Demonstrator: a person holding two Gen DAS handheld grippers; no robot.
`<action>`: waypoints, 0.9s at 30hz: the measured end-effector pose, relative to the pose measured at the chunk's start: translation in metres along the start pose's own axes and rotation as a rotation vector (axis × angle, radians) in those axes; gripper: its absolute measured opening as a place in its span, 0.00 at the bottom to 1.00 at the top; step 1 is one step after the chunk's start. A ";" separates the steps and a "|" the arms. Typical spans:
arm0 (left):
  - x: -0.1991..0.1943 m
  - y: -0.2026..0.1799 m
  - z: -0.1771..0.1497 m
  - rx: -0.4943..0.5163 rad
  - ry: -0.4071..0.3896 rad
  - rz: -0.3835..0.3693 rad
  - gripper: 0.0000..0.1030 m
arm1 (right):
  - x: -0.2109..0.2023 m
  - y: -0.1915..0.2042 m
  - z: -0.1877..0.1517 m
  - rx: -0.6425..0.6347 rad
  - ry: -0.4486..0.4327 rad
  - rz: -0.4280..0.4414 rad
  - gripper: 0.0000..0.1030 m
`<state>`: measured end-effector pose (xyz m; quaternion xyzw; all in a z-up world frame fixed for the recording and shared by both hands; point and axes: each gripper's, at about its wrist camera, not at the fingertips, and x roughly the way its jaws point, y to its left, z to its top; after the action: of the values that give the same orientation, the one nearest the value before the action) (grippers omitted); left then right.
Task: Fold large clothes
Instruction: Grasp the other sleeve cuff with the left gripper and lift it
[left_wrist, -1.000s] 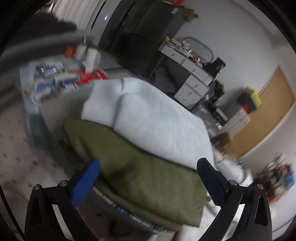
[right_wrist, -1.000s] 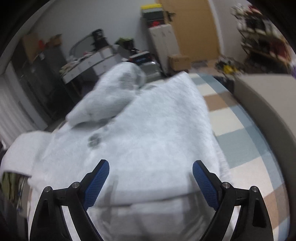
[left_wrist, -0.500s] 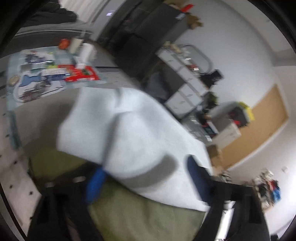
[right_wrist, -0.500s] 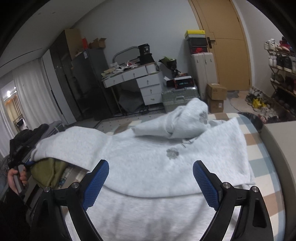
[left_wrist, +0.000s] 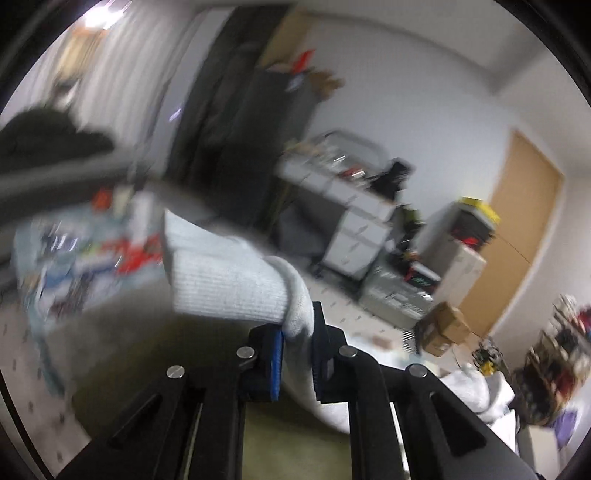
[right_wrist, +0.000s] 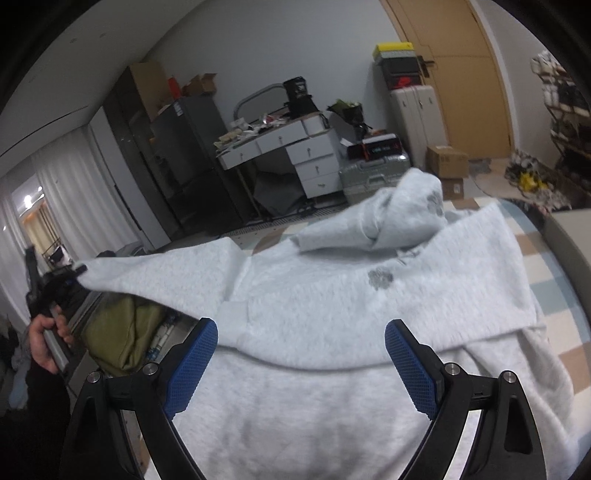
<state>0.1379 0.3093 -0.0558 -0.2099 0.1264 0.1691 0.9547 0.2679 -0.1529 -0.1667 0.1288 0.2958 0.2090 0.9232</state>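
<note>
A light grey hooded sweatshirt (right_wrist: 332, 295) with paw prints lies spread out, its hood (right_wrist: 402, 218) bunched at the far end. My right gripper (right_wrist: 301, 356) hovers open just above its body, with nothing between the fingers. My left gripper (left_wrist: 297, 345) is closing to a tight pinch on the ribbed sleeve cuff (left_wrist: 229, 280), and the pads press the fabric. In the right wrist view that left gripper (right_wrist: 72, 275), held by a hand (right_wrist: 40, 339), stretches the sleeve out to the left and lifts it above an olive green garment (right_wrist: 122, 332).
A checked sheet (right_wrist: 535, 266) lies under the sweatshirt. A grey padded edge (right_wrist: 569, 240) is at the right. Beyond stand white drawers (right_wrist: 314, 155), a silver suitcase (right_wrist: 373, 173), a cardboard box (right_wrist: 447, 160) and a dark cabinet (right_wrist: 184, 147). A cluttered low table (left_wrist: 85, 254) is at the left.
My left gripper went from wide open to shut on the sleeve cuff and rose, lifting the sleeve off the olive garment. My right gripper drew back and up, still open.
</note>
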 end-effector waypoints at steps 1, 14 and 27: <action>-0.002 -0.010 0.003 0.024 -0.013 -0.026 0.07 | -0.001 -0.007 -0.003 0.020 -0.002 0.001 0.90; -0.006 -0.270 -0.071 0.447 0.095 -0.437 0.06 | -0.030 -0.085 -0.019 0.222 0.010 0.049 0.90; 0.056 -0.377 -0.256 0.633 0.887 -0.658 0.14 | -0.036 -0.177 -0.029 0.411 0.033 -0.060 0.91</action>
<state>0.2871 -0.1108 -0.1634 0.0046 0.4825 -0.2816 0.8294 0.2788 -0.3217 -0.2364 0.3023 0.3509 0.1187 0.8783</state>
